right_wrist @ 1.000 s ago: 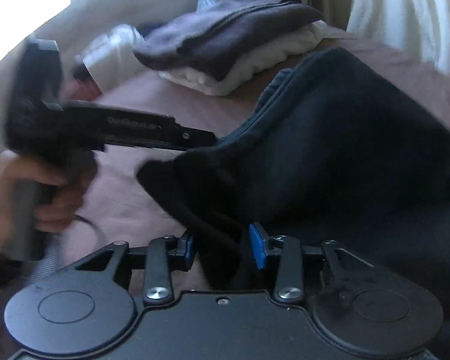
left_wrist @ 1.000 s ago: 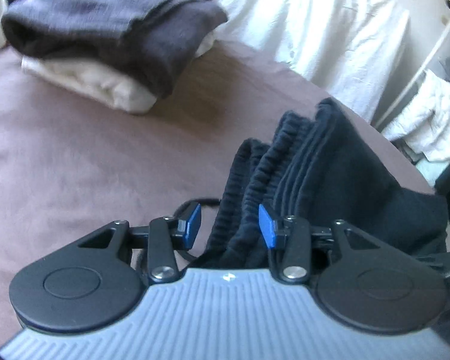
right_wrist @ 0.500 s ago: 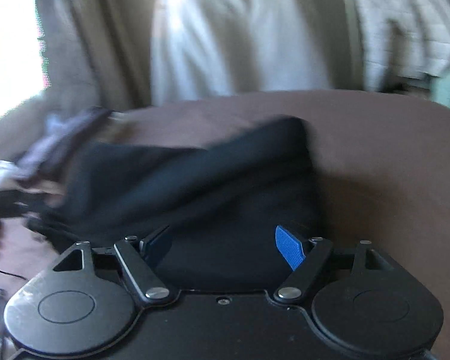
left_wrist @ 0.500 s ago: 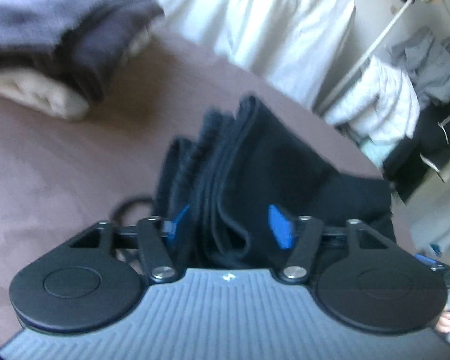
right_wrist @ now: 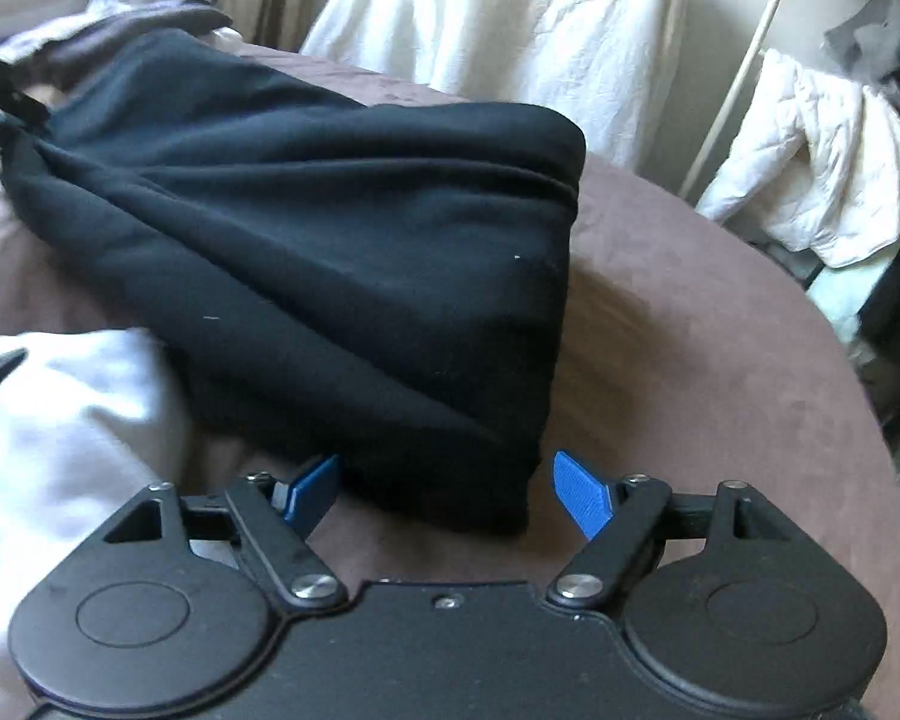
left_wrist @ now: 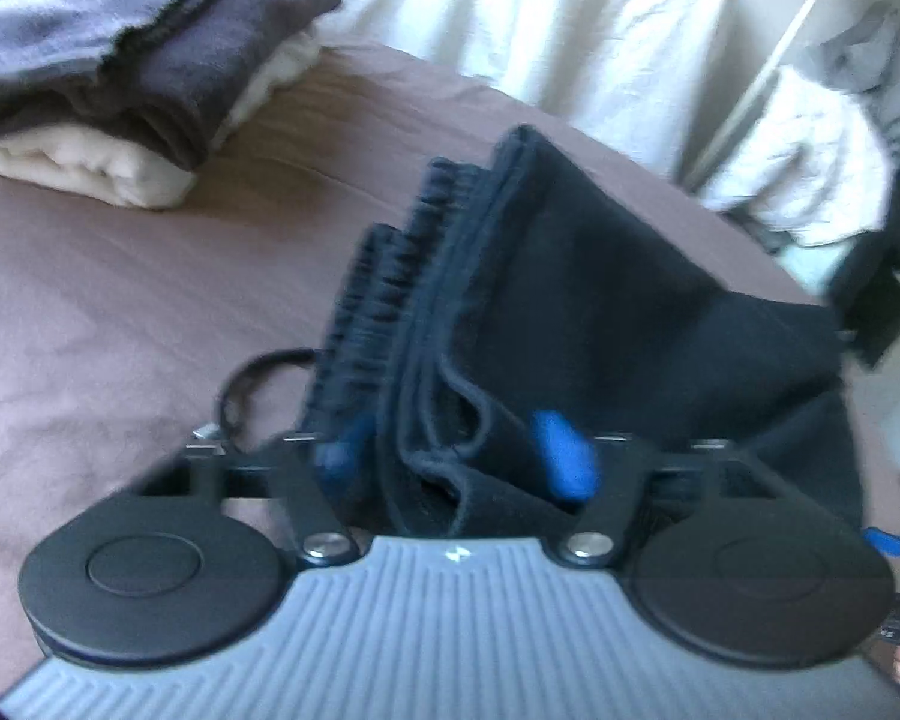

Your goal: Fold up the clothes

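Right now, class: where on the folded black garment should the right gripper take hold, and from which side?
Probably the near corner of the black garment, approached from the near side. There the layers taper to one bunched point lying between the open right gripper. The left gripper is closing on the stacked edges.

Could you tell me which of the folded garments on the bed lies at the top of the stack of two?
The dark grey folded garment: it rests on the cream one, while the black garment lies apart, nearer the camera.
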Available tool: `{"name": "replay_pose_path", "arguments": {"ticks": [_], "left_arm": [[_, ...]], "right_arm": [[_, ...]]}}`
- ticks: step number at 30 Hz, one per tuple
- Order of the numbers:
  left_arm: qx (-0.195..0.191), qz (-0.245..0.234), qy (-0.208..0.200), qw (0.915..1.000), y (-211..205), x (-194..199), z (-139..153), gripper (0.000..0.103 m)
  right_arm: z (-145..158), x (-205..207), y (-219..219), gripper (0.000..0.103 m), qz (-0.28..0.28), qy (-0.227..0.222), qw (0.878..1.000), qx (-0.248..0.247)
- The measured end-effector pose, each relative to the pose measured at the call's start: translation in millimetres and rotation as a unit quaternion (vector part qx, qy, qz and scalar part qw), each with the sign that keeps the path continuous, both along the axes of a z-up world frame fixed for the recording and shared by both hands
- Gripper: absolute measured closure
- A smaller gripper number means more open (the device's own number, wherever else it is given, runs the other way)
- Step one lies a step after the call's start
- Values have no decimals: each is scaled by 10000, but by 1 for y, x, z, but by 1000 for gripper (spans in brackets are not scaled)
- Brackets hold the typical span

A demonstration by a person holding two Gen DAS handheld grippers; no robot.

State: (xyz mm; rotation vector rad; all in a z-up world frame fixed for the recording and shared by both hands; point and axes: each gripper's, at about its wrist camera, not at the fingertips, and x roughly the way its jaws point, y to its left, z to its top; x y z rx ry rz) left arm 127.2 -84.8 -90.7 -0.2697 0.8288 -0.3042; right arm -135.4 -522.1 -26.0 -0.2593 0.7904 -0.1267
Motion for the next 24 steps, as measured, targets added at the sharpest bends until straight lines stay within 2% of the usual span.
{"name": "replay_pose_path", "arguments": {"ticks": [1,2,4,5,7,8,9,11,13,14,16,17,20,21,22,23,24], "left_arm": [[-105,-34,-130,9999,1,2,8,93],[-279,-95,-289,9991,3,3,21,93],[-493,-202,-724,9960,5,-3,50,93],[-553,-224,-953,9937,6,-7,61,93],[-468,-207,-1272,9906,6,-17,68,93],[-333,-191,-1306,9907,6,-20,63,93],[-194,-153,-1075,9939,5,-19,49,93],[39,-89,-410,9991,4,-14,12,92],[495,-119,-232,9984,-5,-17,-12,92],[745,-182,-371,9964,-11,-21,-14,92],[1254,-332,-625,9896,-23,-25,-2,88],[1342,-325,-677,9881,-23,-25,5,87],[1303,-172,-831,9878,-10,-26,29,82],[1202,-97,-964,9880,-1,-29,39,69],[1069,-18,-1077,9884,8,-29,48,55],[920,62,-1183,9887,17,-28,57,52],[771,75,-1222,9895,22,-22,64,51]], "right_arm": [[-6,8,-1,36,-73,-69,9999,3],[-5,14,-3,47,-140,-197,9997,68],[19,18,-8,65,-257,-652,9967,409],[33,15,-11,73,-320,-920,9933,619],[62,-1,-22,78,-521,-1430,9815,1159],[68,-6,-27,79,-709,-1474,9773,1350],[62,-8,-30,80,-880,-1313,9777,1380],[26,-5,-32,86,-956,-705,9862,1150],[-6,-10,-31,87,-1033,-442,9871,1138],[-15,-14,-29,87,-1092,-416,9867,1129],[-13,-14,-24,89,-1165,-426,9865,1066],[-11,-12,-23,89,-1138,-333,9873,1059],[-1,-5,-33,86,-1040,-82,9878,1159],[4,-3,-38,85,-1028,-34,9869,1243],[9,-5,-41,79,-1017,11,9860,1320],[14,-8,-42,68,-998,59,9854,1375],[18,-11,-44,64,-971,117,9847,1442]]}}
